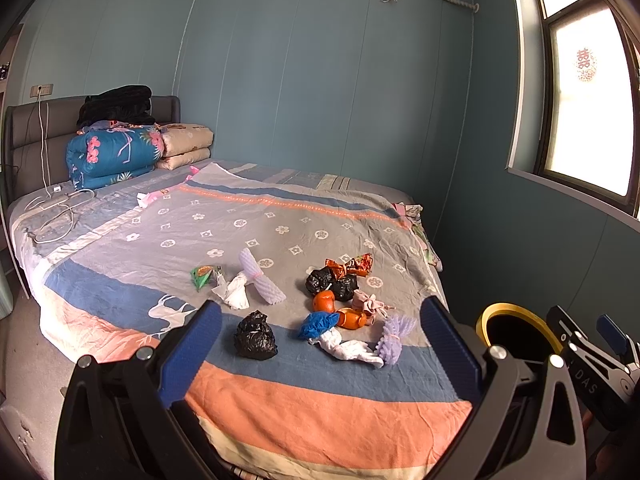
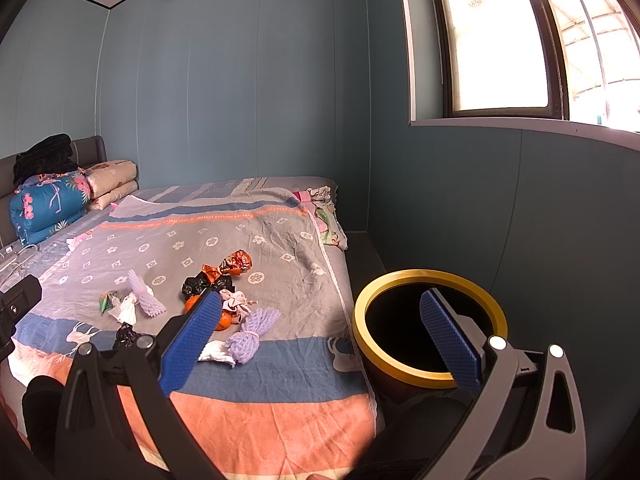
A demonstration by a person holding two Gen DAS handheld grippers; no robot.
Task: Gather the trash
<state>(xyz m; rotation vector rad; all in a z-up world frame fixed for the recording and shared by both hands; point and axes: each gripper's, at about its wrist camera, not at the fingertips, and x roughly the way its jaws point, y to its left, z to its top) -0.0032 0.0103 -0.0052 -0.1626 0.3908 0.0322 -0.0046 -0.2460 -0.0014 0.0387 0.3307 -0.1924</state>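
Note:
Several pieces of trash lie on the bed: a crumpled black bag (image 1: 255, 335), white tissue (image 1: 234, 291), a white foam net (image 1: 261, 278), a green wrapper (image 1: 204, 275), two more black bags (image 1: 332, 282), orange peel (image 1: 325, 301), a blue wad (image 1: 318, 325), a purple foam net (image 1: 394, 338) (image 2: 253, 334) and a shiny wrapper (image 1: 352, 265) (image 2: 236, 261). A black bin with a yellow rim (image 2: 430, 322) (image 1: 516, 326) stands at the bed's right side. My left gripper (image 1: 320, 344) is open above the bed's near edge, holding nothing. My right gripper (image 2: 320, 332) is open and holds nothing, between bed and bin.
The bed carries a striped patterned sheet (image 1: 280, 216). Folded quilts (image 1: 116, 152) and dark clothes (image 1: 116, 106) are stacked at the headboard, with white cables (image 1: 56, 208) beside them. A window (image 2: 500, 40) is set in the right wall above the bin.

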